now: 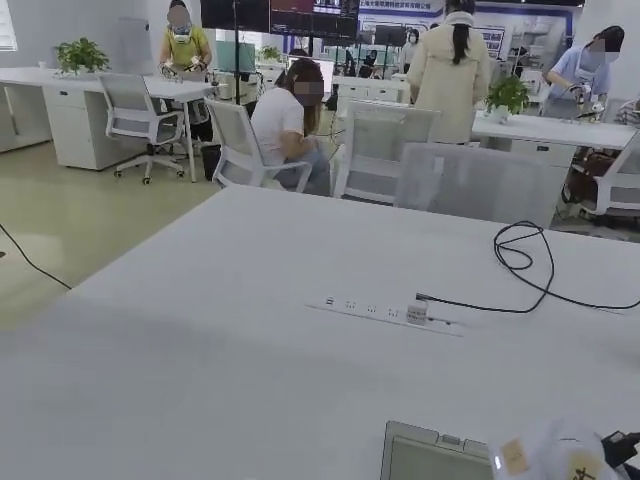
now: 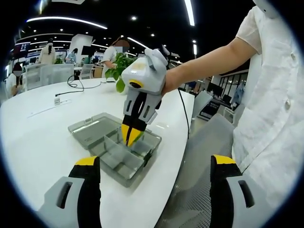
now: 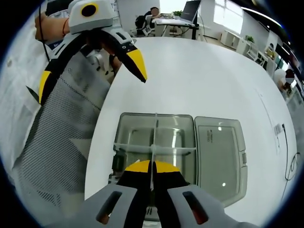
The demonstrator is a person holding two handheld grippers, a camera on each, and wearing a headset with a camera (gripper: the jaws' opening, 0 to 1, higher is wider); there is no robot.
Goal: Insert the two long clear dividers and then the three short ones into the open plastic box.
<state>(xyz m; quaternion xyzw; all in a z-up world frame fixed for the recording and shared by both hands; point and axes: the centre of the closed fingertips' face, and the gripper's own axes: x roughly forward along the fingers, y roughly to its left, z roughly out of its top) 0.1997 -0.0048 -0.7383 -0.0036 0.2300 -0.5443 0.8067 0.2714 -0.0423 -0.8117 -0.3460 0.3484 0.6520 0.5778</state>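
Clear divider stands upright in the open plastic box on the table, clamped in my right gripper, presumably to line up with the slots. My left gripper waits, jaws apart, holding nothing.

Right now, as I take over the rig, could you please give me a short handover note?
Left claw: open, holding nothing, raised near the box.
Right claw: shut on a clear divider, standing it upright in the box.
Box: on the white bench, its lid lying open beside it.
Done: a second divider sits crosswise in the box, crossing the held one.
Left: seat the held divider, then fit the rest. I cannot tell long from short here.
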